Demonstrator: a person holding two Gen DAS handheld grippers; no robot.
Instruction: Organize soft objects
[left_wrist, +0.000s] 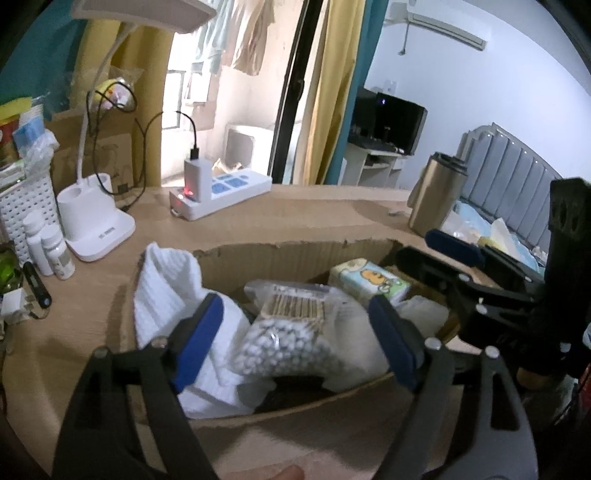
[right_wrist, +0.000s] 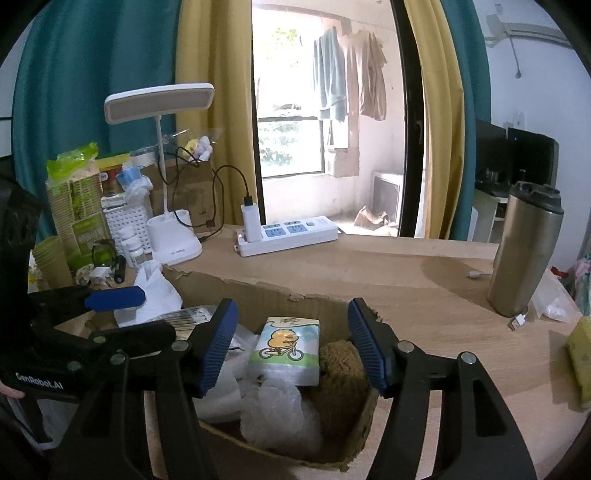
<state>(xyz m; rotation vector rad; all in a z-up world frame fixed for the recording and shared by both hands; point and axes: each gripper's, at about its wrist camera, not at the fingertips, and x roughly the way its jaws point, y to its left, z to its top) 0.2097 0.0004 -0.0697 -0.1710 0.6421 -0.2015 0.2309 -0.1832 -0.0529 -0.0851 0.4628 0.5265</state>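
An open cardboard box (left_wrist: 295, 251) on the wooden desk holds the soft things. My left gripper (left_wrist: 295, 343) hangs open over its near side, and a clear bag of cotton swabs (left_wrist: 284, 332) lies between the pads without touching them. A white towel (left_wrist: 162, 288) drapes over the box's left rim. My right gripper (right_wrist: 293, 345) is open above a cartoon tissue pack (right_wrist: 286, 350), with a gap on each side. Beside the pack lie a brown knitted piece (right_wrist: 341, 373) and a crinkled clear bag (right_wrist: 277, 413). The box's far wall (right_wrist: 258, 291) is torn.
A white desk lamp (right_wrist: 173, 236), a power strip (right_wrist: 288, 236) with a charger, small white bottles (left_wrist: 51, 247) and a white basket (right_wrist: 129, 221) crowd the back left. A steel tumbler (right_wrist: 524, 251) stands at the right. A bed (left_wrist: 509, 177) lies beyond the desk.
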